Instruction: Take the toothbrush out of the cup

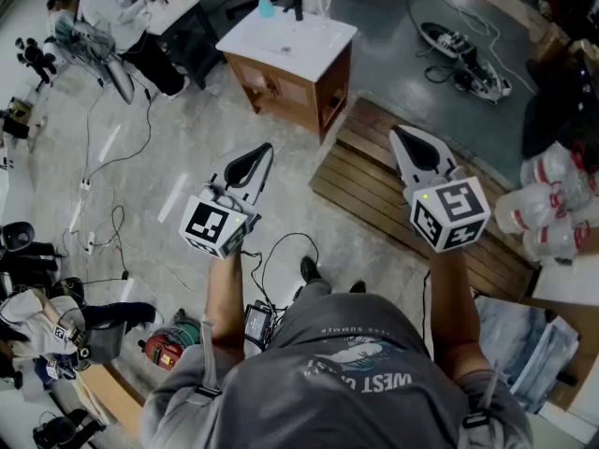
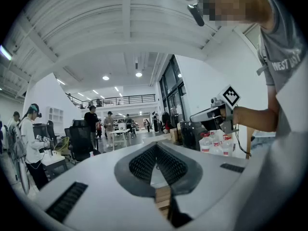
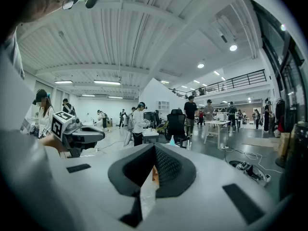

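Note:
In the head view a white-topped wooden washstand point(image 1: 285, 40) stands far ahead on the floor. On its top are a blue bottle point(image 1: 267, 6), a dark tap point(image 1: 298, 7) and a thin pale thing point(image 1: 323, 6) too small to name. I cannot make out a cup or a toothbrush. My left gripper point(image 1: 265, 150) and right gripper point(image 1: 397, 133) are held level in mid-air, well short of the washstand, both shut and empty. The left gripper view shows its jaws point(image 2: 155, 146) closed with the right gripper point(image 2: 211, 115) beside them. In the right gripper view its jaws point(image 3: 154, 147) meet below the blue bottle point(image 3: 172, 140).
A wooden slat platform point(image 1: 393, 195) lies on the floor under my right gripper. Cables point(image 1: 281, 251) trail across the floor by my feet. White bags point(image 1: 552, 204) sit at the right. People work at desks point(image 1: 140, 12) at the far left, with more gear point(image 1: 463, 59) at the upper right.

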A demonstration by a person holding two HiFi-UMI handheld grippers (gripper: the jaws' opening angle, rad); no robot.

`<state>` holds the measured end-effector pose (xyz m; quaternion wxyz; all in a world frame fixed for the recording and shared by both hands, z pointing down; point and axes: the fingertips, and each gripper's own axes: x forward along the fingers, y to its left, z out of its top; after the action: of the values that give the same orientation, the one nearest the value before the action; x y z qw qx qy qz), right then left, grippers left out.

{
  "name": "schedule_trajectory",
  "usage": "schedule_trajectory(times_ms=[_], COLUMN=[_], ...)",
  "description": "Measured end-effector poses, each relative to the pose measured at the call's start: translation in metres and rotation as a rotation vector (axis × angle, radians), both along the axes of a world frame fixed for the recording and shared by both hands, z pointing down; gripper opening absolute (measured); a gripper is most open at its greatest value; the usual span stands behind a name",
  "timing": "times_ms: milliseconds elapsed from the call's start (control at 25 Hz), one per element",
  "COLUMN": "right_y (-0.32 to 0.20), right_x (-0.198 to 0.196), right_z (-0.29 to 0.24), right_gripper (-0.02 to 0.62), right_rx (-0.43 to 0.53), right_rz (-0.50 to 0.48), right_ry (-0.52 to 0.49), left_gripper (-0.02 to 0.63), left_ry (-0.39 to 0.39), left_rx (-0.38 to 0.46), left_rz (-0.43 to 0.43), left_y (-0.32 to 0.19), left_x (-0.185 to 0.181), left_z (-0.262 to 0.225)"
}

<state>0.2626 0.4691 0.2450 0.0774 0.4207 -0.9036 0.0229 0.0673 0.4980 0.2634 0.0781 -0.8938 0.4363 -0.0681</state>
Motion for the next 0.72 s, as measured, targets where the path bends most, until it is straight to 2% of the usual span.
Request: schedule_trajectory(times_ms=[360,720], right_y=[-0.022,-0.053], right_x=[-0.021,-0.057], right_z=[0.004,0.004], right_gripper=[0.008,0.011], right_rx=[-0.014,-0.018], right_rz=[0.017,0.034], right_ry=[0.005,-0.03], left_gripper=[-0.002,-0.002], left_ry=[0.013,0.029], left_rx=[-0.016,-0.023], left_rz=[0.013,0.038], left_y=[-0.024,-0.062], left_x=[-0.022,-0.062], left_z=[0.004,0.007])
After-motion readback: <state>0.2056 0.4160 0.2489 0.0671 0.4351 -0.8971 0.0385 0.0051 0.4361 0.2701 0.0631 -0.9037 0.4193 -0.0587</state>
